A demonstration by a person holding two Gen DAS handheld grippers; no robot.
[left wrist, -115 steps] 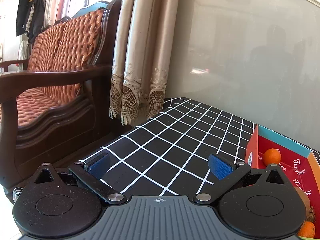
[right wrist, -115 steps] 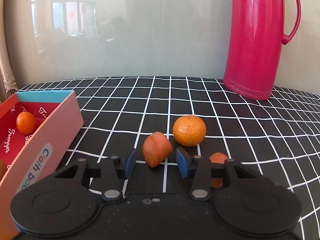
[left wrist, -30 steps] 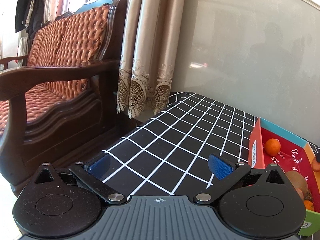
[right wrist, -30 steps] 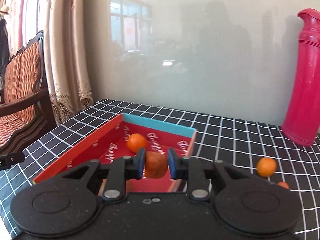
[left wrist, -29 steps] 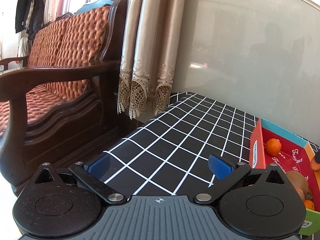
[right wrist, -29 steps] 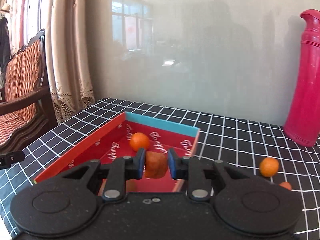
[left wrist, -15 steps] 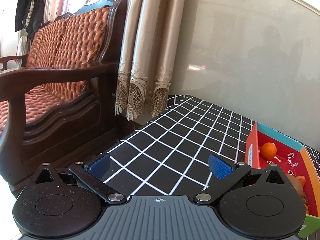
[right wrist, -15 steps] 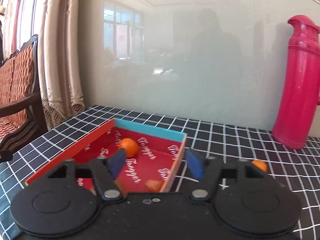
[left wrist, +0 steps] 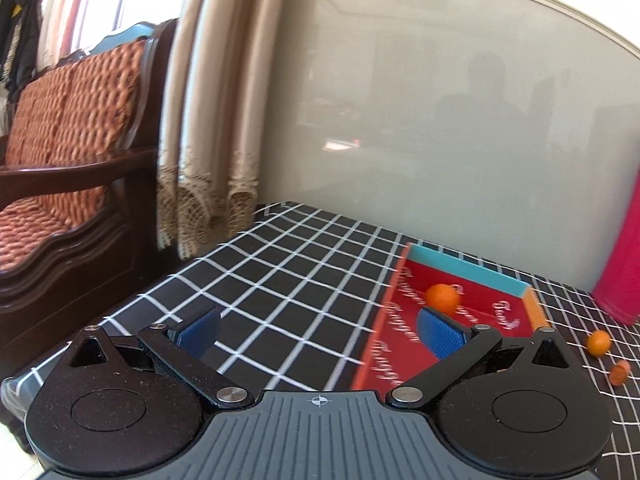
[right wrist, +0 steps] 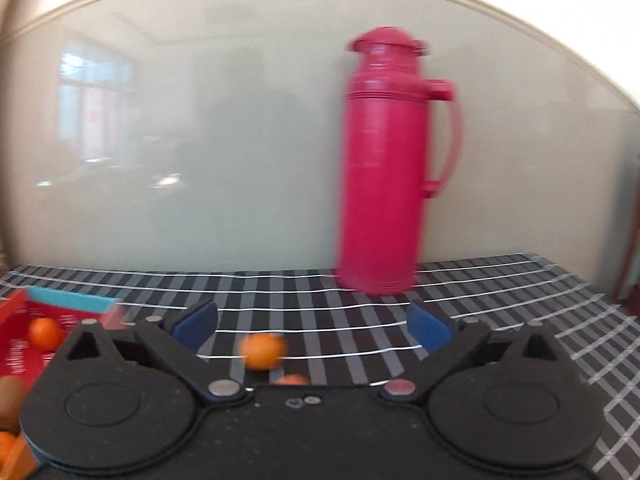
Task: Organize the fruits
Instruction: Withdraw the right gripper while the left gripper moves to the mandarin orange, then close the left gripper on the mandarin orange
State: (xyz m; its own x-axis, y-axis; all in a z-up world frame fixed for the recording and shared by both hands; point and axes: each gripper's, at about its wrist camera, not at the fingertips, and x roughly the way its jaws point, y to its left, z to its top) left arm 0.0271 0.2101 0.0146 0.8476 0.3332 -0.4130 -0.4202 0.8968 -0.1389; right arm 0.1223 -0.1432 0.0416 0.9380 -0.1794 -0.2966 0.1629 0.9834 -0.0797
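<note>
Black-and-white checked tablecloth (right wrist: pixel 500 292) carries a pink thermos (right wrist: pixel 384 168) at the back wall & a red box (left wrist: pixel 404 344) w/ one tangerine (left wrist: pixel 442 298) already inside. Right gripper (right wrist: pixel 312 326), jaws opening, nothing btwn them, faces a loose tangerine (right wrist: pixel 262 352) on the cloth; left gripper (left wrist: pixel 320 330) gapes wide, empty. Fruit looks light, round, prone to roll, soft-skinned: best pinched gently across its middle.
</note>
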